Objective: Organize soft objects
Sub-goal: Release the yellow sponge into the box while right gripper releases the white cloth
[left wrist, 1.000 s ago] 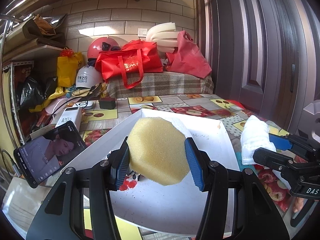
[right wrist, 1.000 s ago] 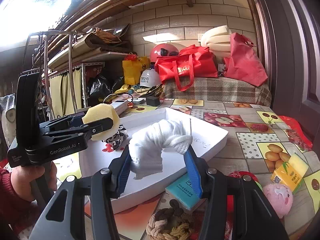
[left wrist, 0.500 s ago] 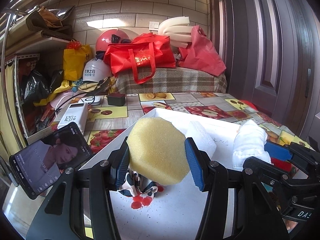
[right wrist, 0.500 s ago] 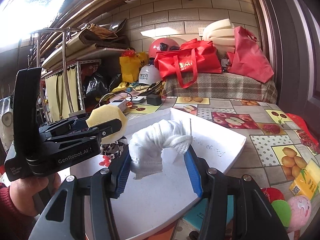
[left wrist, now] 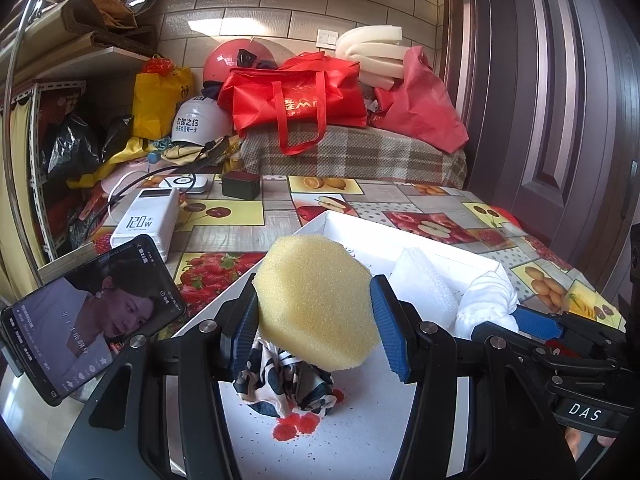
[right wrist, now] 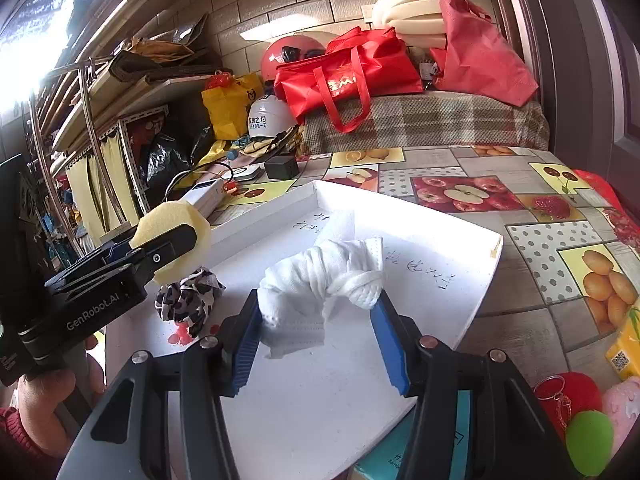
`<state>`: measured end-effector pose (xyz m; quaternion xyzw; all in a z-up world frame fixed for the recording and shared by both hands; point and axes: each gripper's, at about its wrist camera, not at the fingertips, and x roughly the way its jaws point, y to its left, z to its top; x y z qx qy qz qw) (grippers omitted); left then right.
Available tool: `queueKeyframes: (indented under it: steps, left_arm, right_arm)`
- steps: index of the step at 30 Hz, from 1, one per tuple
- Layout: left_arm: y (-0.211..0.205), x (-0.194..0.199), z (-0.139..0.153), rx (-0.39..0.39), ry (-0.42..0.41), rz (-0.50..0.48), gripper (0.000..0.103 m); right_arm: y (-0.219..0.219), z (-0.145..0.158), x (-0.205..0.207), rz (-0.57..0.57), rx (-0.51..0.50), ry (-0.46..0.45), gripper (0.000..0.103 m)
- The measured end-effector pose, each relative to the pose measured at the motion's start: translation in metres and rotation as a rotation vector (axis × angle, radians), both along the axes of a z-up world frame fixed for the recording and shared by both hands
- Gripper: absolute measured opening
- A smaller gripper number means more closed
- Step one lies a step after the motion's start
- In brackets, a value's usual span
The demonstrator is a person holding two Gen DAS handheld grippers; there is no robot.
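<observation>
Above a white tray (right wrist: 460, 240), the left claw (left wrist: 314, 320) clamps a yellow sponge (left wrist: 316, 304) over a patterned scrunchie (left wrist: 284, 388); to its right, the right claw (right wrist: 316, 320) grips a knotted white cloth (right wrist: 320, 276).

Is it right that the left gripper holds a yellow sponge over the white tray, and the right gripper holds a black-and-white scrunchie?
Not quite. The right gripper holds a white cloth, not the scrunchie, which lies on the white tray under the left gripper; the right wrist view shows this. The left gripper does hold the yellow sponge over the tray.
</observation>
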<state>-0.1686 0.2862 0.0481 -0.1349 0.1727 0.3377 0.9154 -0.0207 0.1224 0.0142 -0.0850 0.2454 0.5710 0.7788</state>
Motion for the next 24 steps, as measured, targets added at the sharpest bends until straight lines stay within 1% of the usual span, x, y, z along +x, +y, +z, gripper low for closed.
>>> queueKeyframes:
  steps: [3,4,5,6,7,8,9,11,12,13,14,19,24]
  left_arm:
    - [-0.001,0.004,0.000,0.019,0.021,-0.001,0.056]
    - [-0.003,0.005,0.000,0.030,0.029,0.010,0.061]
    - [-0.005,0.005,0.000,0.042,0.031,0.023,0.069]
    - [-0.006,0.004,0.000,0.056,0.031,0.039,0.076]
    - [-0.008,0.003,0.001,0.069,0.026,0.050,0.089]
    - [-0.010,0.002,0.001,0.081,0.023,0.053,0.103]
    - [-0.011,0.002,0.001,0.087,0.028,0.046,0.103]
    - [-0.013,0.004,0.001,0.100,0.034,0.035,0.103]
    - [-0.013,0.003,0.001,0.106,0.031,0.036,0.103]
    - [-0.014,0.001,0.001,0.109,0.023,0.036,0.103]
    - [-0.014,0.000,0.002,0.110,0.016,0.037,0.103]
    - [-0.013,-0.004,0.003,0.103,-0.005,0.048,0.103]
    - [-0.015,-0.006,0.004,0.115,-0.016,0.064,0.103]
  right_arm:
    - [0.005,0.000,-0.009,0.029,-0.020,-0.037,0.059]
    - [0.006,0.000,-0.012,0.037,-0.029,-0.053,0.064]
    - [0.009,0.000,-0.015,0.040,-0.036,-0.071,0.072]
    - [0.009,0.001,-0.018,0.037,-0.039,-0.088,0.076]
    - [0.009,0.001,-0.020,0.030,-0.036,-0.105,0.081]
    - [0.008,0.002,-0.022,0.027,-0.032,-0.118,0.082]
    - [0.007,0.003,-0.024,0.025,-0.028,-0.131,0.083]
    - [0.006,0.004,-0.025,0.021,-0.022,-0.146,0.090]
    - [0.006,0.004,-0.025,0.017,-0.020,-0.151,0.091]
    - [0.006,0.004,-0.025,0.015,-0.018,-0.154,0.094]
    - [0.006,0.005,-0.025,0.011,-0.015,-0.155,0.103]
    - [0.002,0.007,-0.025,-0.002,0.011,-0.166,0.103]
    - [-0.001,0.008,-0.029,-0.014,0.032,-0.186,0.103]
